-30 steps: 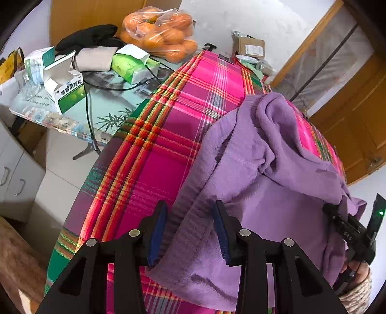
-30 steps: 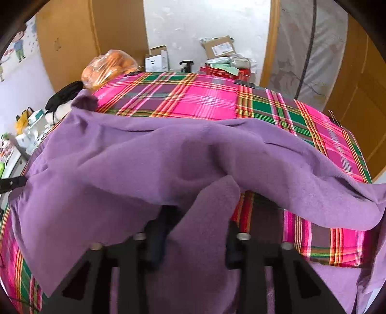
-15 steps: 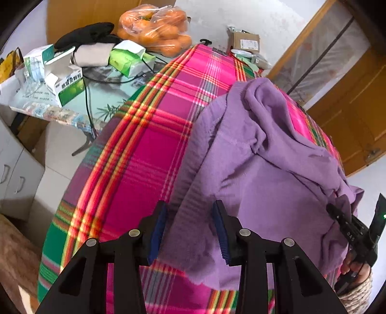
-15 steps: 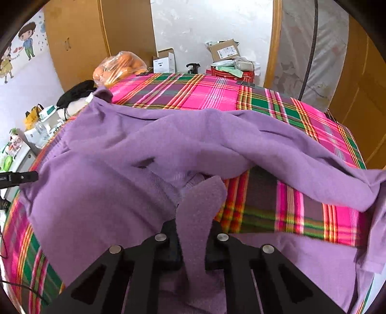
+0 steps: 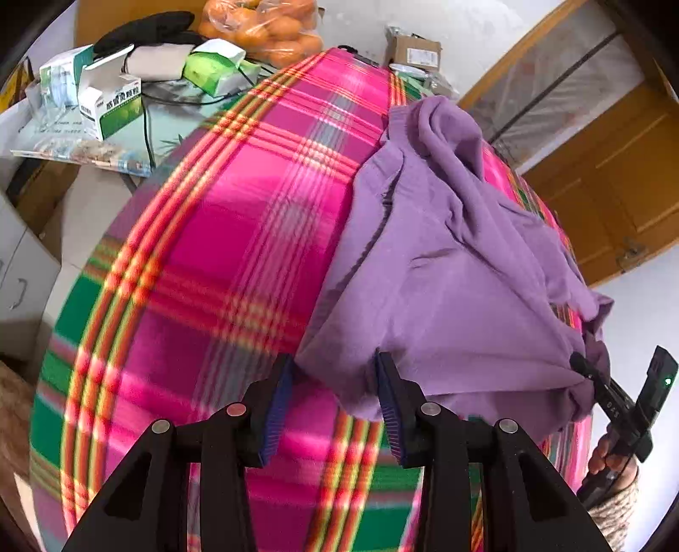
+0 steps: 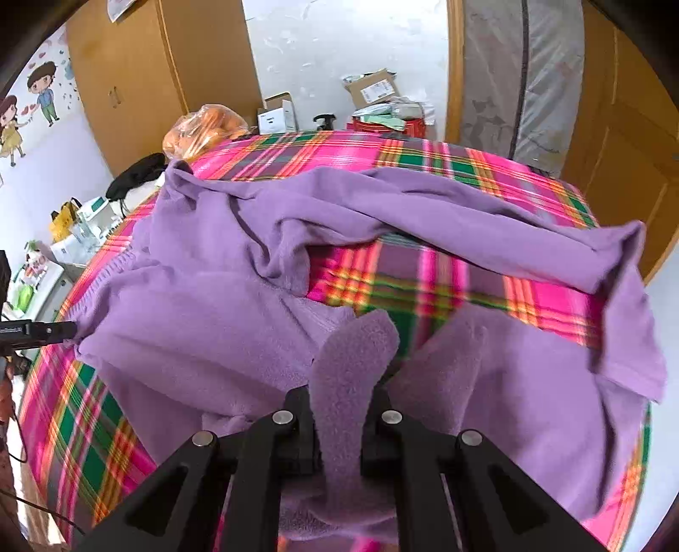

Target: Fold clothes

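Left wrist view looks close along the left gripper (image 5: 335,403) down the plaid blanket (image 5: 220,271) toward a cluttered side table (image 5: 127,123). Right wrist view, just above the purple garment (image 6: 203,322), faces the far wall and wardrobe (image 6: 140,72). Both share garment, blanket and bag of oranges (image 5: 263,25); blanket detail is somewhat blurred, apparently by motion.
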### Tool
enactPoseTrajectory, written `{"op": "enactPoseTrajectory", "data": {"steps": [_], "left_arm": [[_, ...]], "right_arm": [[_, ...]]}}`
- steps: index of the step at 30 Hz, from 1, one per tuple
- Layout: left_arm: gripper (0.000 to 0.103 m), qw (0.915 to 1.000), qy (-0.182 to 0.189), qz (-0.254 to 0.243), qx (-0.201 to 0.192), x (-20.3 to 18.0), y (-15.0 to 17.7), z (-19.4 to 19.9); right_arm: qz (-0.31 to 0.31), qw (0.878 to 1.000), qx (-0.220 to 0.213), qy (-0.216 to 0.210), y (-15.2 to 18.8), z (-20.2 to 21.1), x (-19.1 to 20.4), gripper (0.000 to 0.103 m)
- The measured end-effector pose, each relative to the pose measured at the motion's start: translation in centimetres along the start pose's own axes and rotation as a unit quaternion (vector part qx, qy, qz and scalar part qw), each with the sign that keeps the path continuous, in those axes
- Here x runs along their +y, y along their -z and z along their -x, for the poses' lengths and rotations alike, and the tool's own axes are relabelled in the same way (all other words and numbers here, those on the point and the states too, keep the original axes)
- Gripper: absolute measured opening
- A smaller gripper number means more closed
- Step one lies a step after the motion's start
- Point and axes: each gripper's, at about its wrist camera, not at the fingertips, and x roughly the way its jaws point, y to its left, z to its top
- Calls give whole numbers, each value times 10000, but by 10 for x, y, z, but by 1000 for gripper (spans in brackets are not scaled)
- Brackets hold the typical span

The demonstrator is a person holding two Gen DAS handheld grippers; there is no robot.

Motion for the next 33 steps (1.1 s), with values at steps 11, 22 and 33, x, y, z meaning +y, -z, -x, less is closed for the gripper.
{"op": "enactPoseTrajectory", "data": {"steps": [11, 22, 33], "left_arm": [[40, 9967, 646, -171, 464, -20, 42, 0], [40, 9946, 829, -295, 543, -28, 56, 1], [40, 9937, 958, -331, 484, -32, 49, -1]], "right_arm": [[-333, 9979, 63, 548, 38, 41, -41, 10], [-374, 9861, 23, 1617, 56, 61, -74, 11], [-251, 9770, -738, 1987, 72, 104, -24, 29]]}}
